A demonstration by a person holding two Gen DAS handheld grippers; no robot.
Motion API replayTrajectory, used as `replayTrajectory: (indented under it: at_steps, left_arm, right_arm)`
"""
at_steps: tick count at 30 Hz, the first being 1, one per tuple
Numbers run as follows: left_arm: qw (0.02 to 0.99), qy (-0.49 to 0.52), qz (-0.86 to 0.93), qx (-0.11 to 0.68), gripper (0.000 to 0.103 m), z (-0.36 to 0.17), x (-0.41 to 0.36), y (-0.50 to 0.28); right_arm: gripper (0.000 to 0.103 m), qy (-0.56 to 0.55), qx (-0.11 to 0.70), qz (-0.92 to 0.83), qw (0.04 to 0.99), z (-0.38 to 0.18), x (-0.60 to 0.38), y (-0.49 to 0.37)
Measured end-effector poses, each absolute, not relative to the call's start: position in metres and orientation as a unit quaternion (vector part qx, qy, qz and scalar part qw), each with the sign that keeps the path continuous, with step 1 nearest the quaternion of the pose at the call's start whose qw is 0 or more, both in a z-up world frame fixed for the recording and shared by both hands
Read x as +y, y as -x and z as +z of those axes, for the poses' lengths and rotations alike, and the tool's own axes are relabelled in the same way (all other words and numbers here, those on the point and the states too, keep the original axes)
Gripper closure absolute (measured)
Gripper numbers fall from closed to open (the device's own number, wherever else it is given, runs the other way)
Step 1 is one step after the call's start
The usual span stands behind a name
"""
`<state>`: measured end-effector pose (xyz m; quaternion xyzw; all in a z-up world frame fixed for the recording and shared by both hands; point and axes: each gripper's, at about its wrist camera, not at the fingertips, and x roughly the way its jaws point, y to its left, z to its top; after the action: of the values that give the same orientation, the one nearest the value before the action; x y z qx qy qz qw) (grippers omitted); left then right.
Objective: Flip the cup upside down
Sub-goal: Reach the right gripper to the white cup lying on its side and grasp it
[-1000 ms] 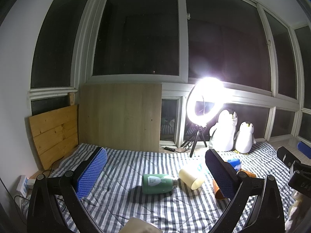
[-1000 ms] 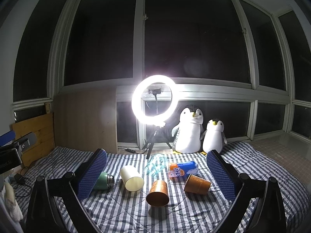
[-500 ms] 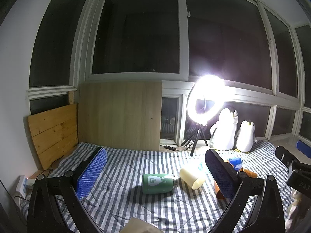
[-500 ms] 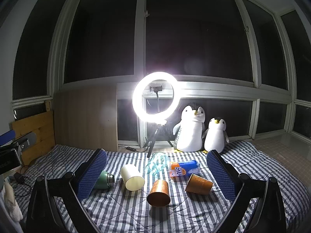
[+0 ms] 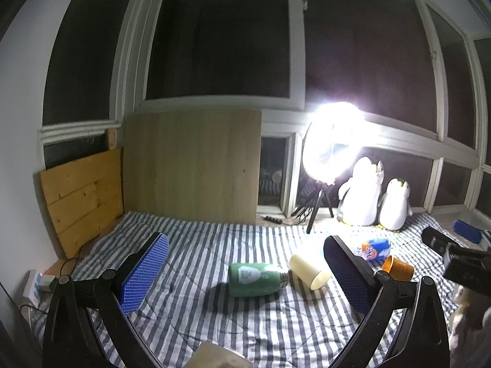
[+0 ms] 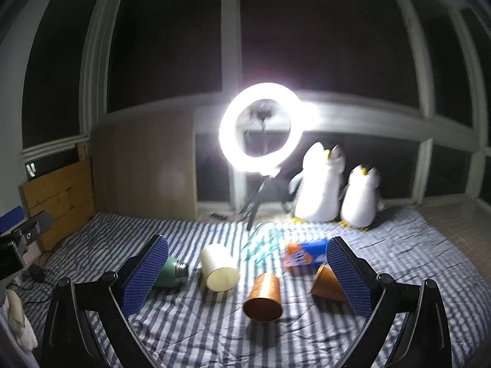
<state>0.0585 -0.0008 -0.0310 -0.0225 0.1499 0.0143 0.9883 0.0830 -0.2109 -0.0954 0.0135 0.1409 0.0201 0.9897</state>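
Three cups lie on their sides on the striped blanket: a cream cup, a copper cup with its mouth toward me, and an orange cup partly behind my right finger. My right gripper is open and empty, above and short of the cups. My left gripper is open and empty, with the cream cup and orange cup ahead to its right.
A green bottle lies beside the cream cup. An orange-and-blue packet and a clear plastic item lie behind the cups. A ring light on a tripod, two penguin toys and wooden boards stand along the window.
Both grippers moved forward toward the blanket and a little lower. The right view is blurred by motion. The cups have not moved.
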Motion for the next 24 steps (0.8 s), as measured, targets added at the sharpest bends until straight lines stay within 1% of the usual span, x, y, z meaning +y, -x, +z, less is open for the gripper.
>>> replayTrajectory:
  at_steps: [8,14,18,20,23,24]
  left_arm:
    - [0.978,0.037,0.055,0.195,0.001,-0.047,0.026,-0.083]
    - [0.968,0.057,0.088,0.228,0.001,-0.060,0.055,-0.097]
    - [0.957,0.074,0.089,0.266,0.001,-0.068,0.069,-0.116]
    - [0.951,0.073,0.088,0.288,0.001,-0.072,0.071,-0.132]
    - [0.945,0.073,0.088,0.307,0.001,-0.075,0.070,-0.148]
    - [0.944,0.072,0.090,0.311,0.001,-0.076,0.069,-0.149]
  right_arm:
    - [0.001,-0.032,0.255,0.093,0.962,-0.109,-0.211,-0.182]
    - [0.001,-0.038,0.341,0.123,0.931,-0.131,-0.200,-0.255]
    - [0.002,-0.058,0.392,0.132,0.908,-0.147,-0.199,-0.297]
    - [0.004,-0.066,0.417,0.137,0.896,-0.153,-0.200,-0.318]
    - [0.013,-0.055,0.447,0.138,0.882,-0.162,-0.192,-0.349]
    - [0.018,-0.051,0.457,0.138,0.877,-0.165,-0.189,-0.359]
